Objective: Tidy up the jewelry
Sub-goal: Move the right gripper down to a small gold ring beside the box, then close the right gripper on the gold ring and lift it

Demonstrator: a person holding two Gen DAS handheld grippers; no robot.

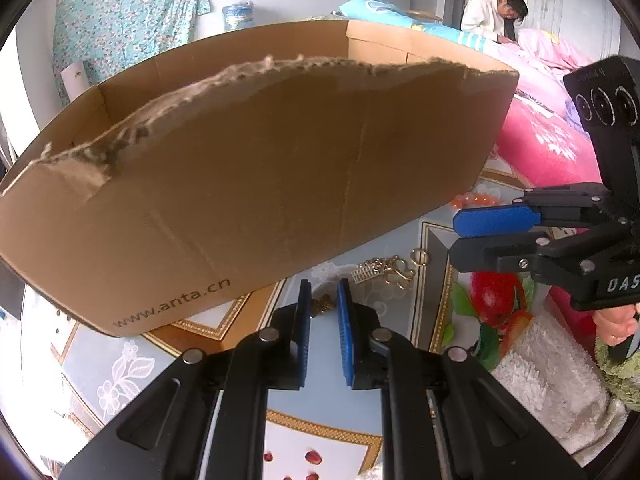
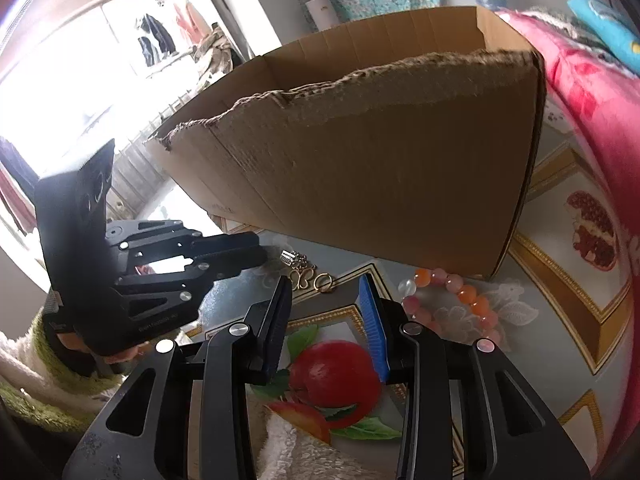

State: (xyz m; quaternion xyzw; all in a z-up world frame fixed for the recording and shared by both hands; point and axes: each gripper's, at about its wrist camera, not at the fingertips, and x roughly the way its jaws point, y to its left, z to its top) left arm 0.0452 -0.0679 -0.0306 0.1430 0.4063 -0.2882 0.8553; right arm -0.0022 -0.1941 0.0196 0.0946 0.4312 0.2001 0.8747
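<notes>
Left tongs slightly parted, gripping nothing; right tongs open and empty. Gold chain lies on the desk just ahead of the left tongs, beside the cardboard box. Bead bracelet rests against the box's corner.

Box: tall torn wall straight ahead of both tongs, blocking the way forward; top open.
Desk: bare strip between box and tongs.
Gold chain: lies in that strip, near the box foot.
Bead bracelet: against the box's right corner.
Bed: closes the right side.
</notes>
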